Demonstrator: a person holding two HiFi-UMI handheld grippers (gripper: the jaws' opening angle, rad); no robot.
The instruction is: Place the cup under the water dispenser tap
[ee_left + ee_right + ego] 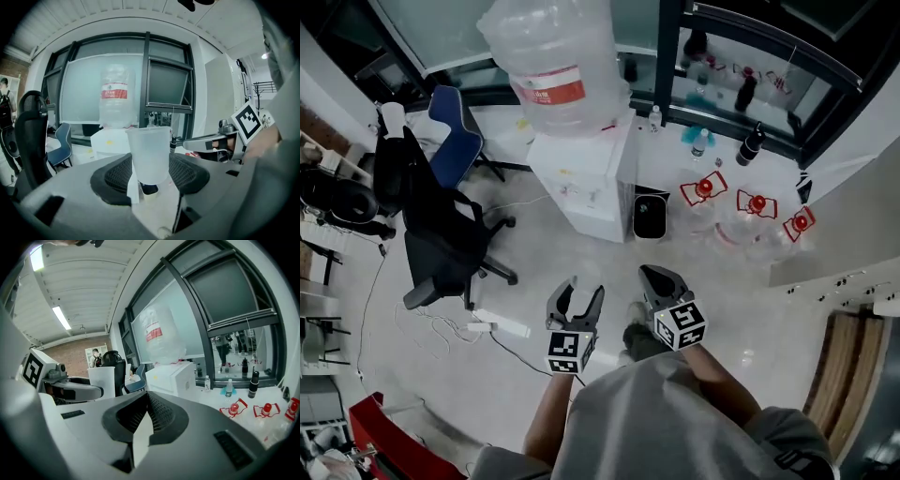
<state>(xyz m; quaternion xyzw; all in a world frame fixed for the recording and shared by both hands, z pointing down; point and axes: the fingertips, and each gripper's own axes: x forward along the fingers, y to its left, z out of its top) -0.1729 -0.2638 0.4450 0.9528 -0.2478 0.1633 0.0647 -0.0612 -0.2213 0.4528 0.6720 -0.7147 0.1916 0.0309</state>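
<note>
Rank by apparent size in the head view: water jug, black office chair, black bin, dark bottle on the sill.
Largest: water jug and black office chair, which look roughly alike. The jug stands nearer the camera, so I won't rank those two.
Then: black bin.
Smallest: dark bottle.

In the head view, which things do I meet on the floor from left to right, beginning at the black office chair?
black office chair → water dispenser → black bin → three red-capped containers
</note>
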